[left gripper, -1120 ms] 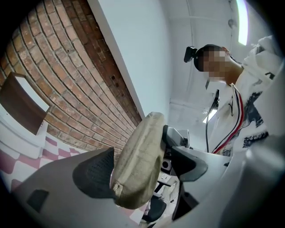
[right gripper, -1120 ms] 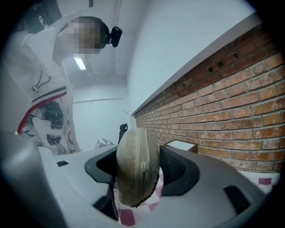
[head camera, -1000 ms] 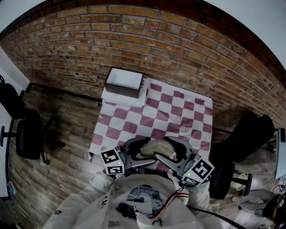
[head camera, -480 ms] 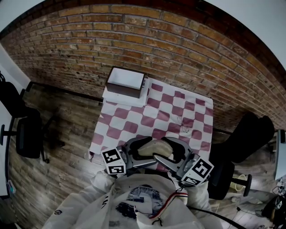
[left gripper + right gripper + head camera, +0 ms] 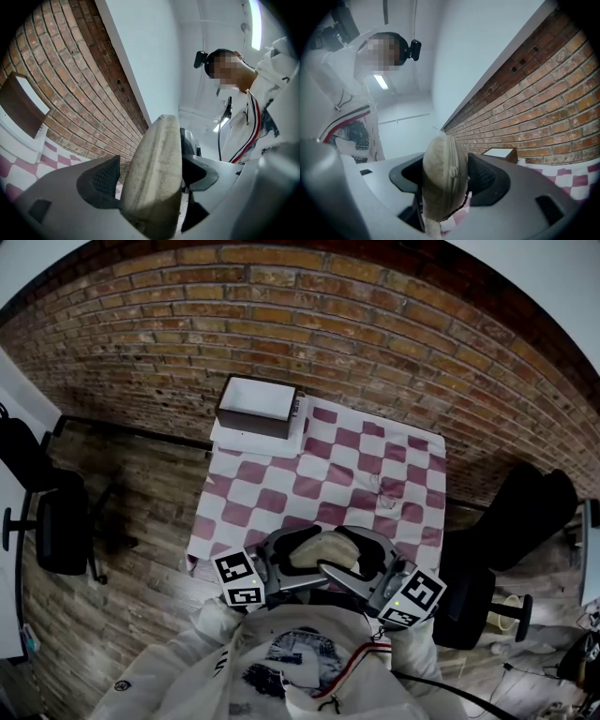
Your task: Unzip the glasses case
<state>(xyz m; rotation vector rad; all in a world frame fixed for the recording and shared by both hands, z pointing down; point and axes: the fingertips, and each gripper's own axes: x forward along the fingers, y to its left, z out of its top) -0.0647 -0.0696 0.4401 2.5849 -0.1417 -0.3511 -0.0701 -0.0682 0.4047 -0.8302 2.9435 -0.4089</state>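
At the far left of the tabletop (image 5: pixel 281 486) stands an open box (image 5: pixel 255 407), well apart from the work, which goes on in the air at the near edge, close to the person's chest. The left gripper (image 5: pixel 298 553) has its jaws pressed on the left end of the glasses case (image 5: pixel 157 159), one dark pad on each broad face, so the case stands on edge between them. Toward the right, the right gripper (image 5: pixel 362 557) pinches the other end in the same way, and its view looks straight at the zip (image 5: pixel 449 187), which runs down the seam with the pull (image 5: pixel 453 171) lying against it. The seam looks shut along all that shows, so the unzipping itself seems not yet begun: the step in hand appears to be holding and steadying the case between both grippers. The next move probably calls for one gripper to keep a firm clamp while the other lets go, finds the small pull and nips it squarely; since the pull sits at the right gripper's end, that one seems better placed, and the pull is small enough to slip from wide pads. Against the frames of a second and half a second ago, little differs: both grippers hold the case at much the same place, and the tabletop and box sit only slightly higher in the head view.
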